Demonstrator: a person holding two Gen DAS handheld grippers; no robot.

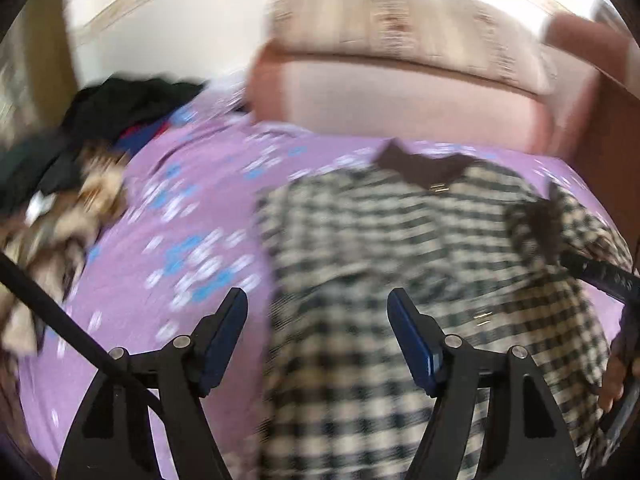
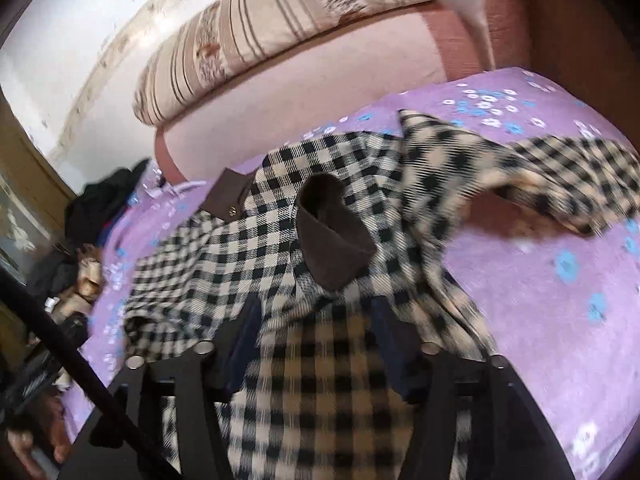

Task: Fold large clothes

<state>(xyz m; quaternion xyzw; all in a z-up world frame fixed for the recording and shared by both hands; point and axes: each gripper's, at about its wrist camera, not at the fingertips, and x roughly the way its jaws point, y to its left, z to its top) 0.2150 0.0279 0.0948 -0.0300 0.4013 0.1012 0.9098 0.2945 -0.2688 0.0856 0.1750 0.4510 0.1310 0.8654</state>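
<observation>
Now, a checked shirt on the purple bedspread.
Cream-and-black check, brown collar, rumpled; left gripper hovers spread open, right gripper has cloth between its fingers.

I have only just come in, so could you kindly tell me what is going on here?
A person with a gripper in each hand is folding a checked shirt on a purple bedspread. The left gripper is open above the shirt and holds nothing. Shirt fabric lies between the right gripper fingers; whether it is clamped is unclear. Other clothes lie heaped aside.
</observation>
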